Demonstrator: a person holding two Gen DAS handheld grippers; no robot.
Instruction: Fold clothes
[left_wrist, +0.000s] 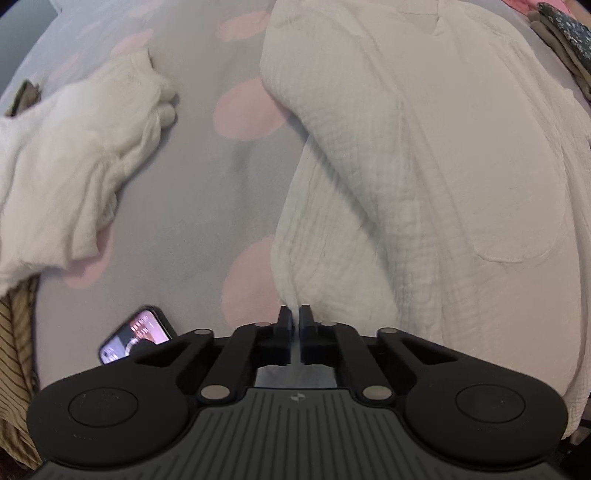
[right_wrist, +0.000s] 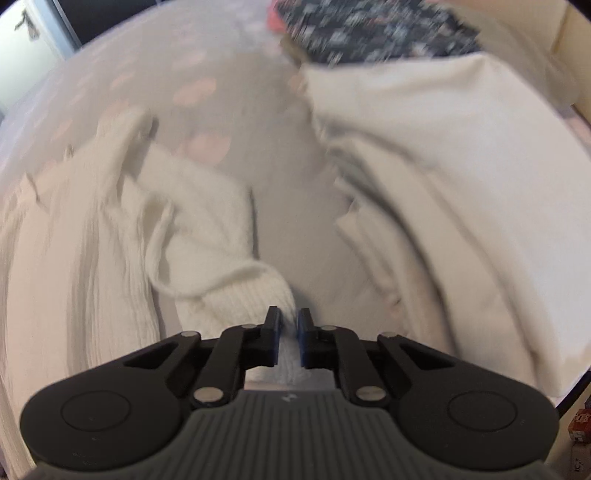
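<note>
Left tool (left_wrist: 295, 316) pinches the near hem of the crinkled white shirt (left_wrist: 424, 166), which lies spread on the spotted bed sheet (left_wrist: 207, 192). Right tool (right_wrist: 288, 320) clamps the ribbed cuff (right_wrist: 255, 295) of a white garment near centre. Phone (left_wrist: 135, 334) lies near left. Right view is blurred.

We have two fisheye views, each looking forward and down along its own fingers — the left gripper (left_wrist: 295, 317) close over the grey pink-spotted bedsheet (left_wrist: 207, 177), the right gripper (right_wrist: 288, 321) just as near, though blurred. Both share that bedsheet (right_wrist: 288, 206) and the cream garment (left_wrist: 424, 166) (right_wrist: 74, 240).
</note>
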